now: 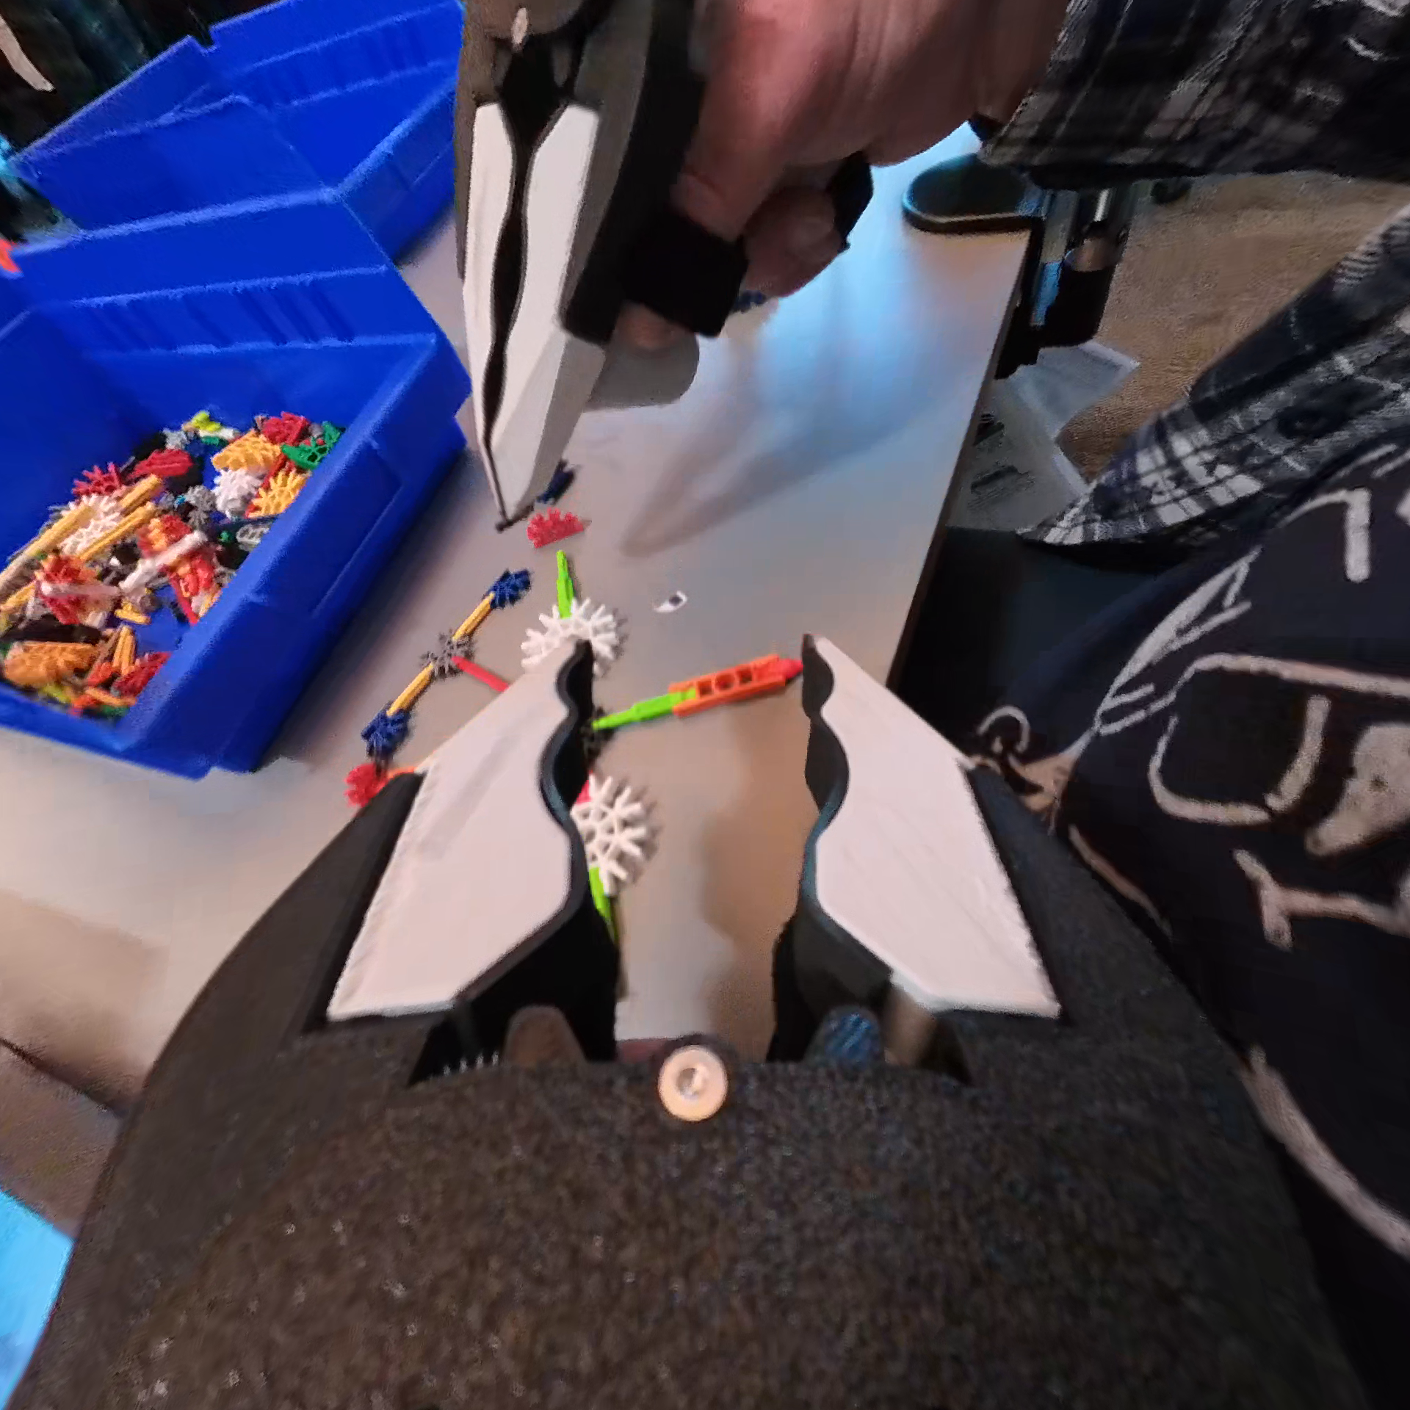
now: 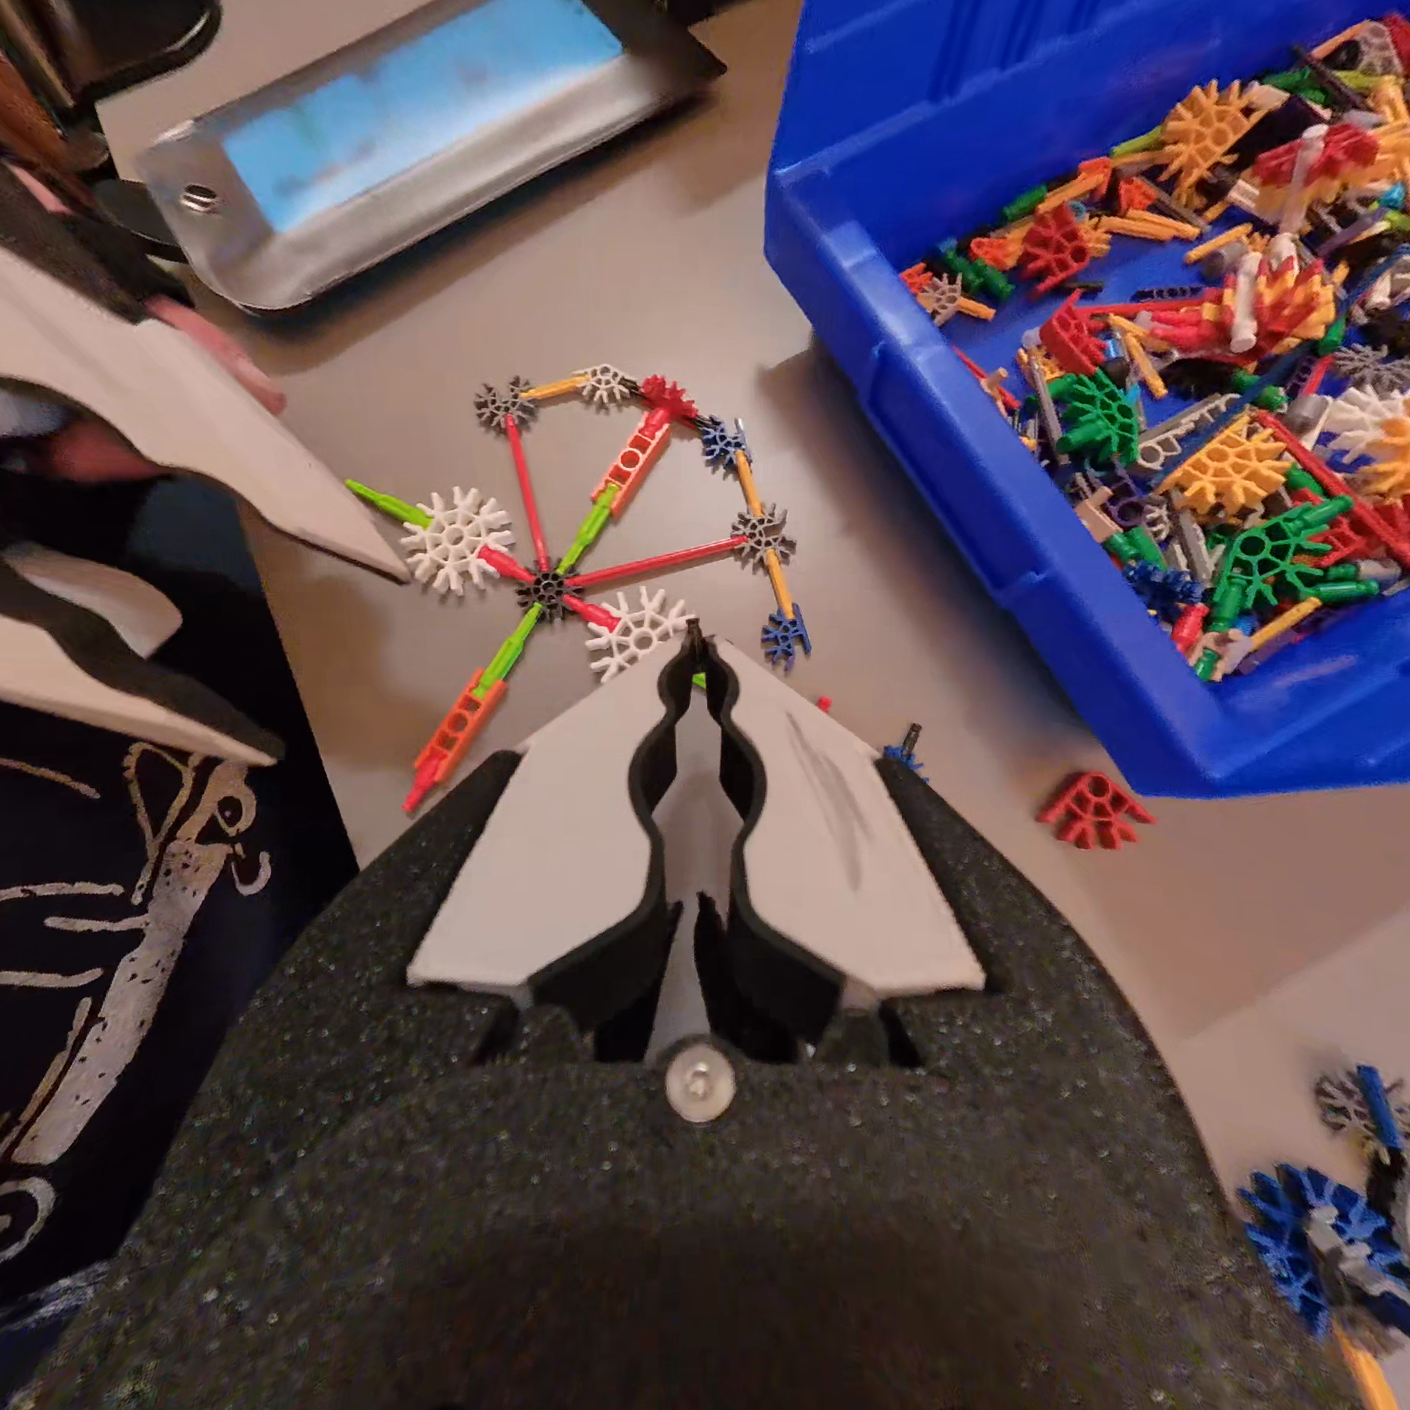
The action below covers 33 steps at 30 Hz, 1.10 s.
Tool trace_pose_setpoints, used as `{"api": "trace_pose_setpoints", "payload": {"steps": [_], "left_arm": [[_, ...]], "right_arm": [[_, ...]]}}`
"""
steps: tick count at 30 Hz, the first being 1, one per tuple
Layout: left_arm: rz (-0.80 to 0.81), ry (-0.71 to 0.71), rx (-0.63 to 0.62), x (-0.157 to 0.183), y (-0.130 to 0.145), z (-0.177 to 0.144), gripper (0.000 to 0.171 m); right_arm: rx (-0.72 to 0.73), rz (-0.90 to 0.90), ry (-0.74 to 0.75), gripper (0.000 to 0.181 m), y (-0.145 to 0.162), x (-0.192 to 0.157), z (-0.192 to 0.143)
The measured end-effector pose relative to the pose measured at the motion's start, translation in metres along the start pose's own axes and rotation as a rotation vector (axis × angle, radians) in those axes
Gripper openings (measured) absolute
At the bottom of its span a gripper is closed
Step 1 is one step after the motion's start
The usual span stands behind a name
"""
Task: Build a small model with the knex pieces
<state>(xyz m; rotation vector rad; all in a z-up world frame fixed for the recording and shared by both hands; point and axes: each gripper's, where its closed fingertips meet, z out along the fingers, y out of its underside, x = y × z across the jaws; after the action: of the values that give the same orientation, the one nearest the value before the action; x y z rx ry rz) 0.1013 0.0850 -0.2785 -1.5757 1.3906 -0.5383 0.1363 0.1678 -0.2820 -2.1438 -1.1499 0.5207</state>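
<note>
A flat wheel-shaped assembly of coloured rods and snowflake connectors lies on the grey table, with a black hub (image 2: 548,587) at its centre. My left gripper (image 1: 694,656) is open just above it; a white connector (image 1: 614,828) lies between the fingers beside the left one, and an orange-and-green rod (image 1: 725,683) runs past the tips. In the right wrist view one of its fingertips (image 2: 400,572) is next to another white connector (image 2: 455,539). My right gripper (image 2: 696,645) is shut on a small black piece, its tips at the rim of a white connector (image 2: 637,632). It also shows in the left wrist view (image 1: 503,519), pointing down at the table.
A blue bin (image 2: 954,458) full of loose rods and connectors stands beside the assembly; it also shows in the left wrist view (image 1: 305,610). A loose red connector (image 2: 1095,810) lies near its corner. A blue connector cluster (image 2: 1312,1236) lies nearer. The table edge (image 1: 954,496) is close. The black hub (image 2: 548,587) is about 6 cm from my left fingertips.
</note>
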Motion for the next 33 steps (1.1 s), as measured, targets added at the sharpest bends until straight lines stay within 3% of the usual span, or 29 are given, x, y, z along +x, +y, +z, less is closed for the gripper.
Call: {"api": "trace_pose_setpoints", "payload": {"steps": [6,22,28,33], "left_arm": [[0.053,-0.012,-0.014,-0.004,-0.007,0.017,0.057],[0.068,-0.023,-0.012,-0.009,-0.002,0.017,0.058],[0.055,-0.095,0.051,-0.024,-0.015,-0.009,0.058],[0.02,-0.214,0.088,-0.052,-0.014,-0.045,0.069]], "right_arm": [[-0.014,0.035,0.007,0.001,0.004,0.004,0.009],[-0.03,0.092,0.019,0.001,0.005,0.01,0.017],[-0.018,0.093,0.018,0.001,0.004,0.012,0.015],[-0.009,0.086,0.013,0.001,0.003,0.01,0.015]]}}
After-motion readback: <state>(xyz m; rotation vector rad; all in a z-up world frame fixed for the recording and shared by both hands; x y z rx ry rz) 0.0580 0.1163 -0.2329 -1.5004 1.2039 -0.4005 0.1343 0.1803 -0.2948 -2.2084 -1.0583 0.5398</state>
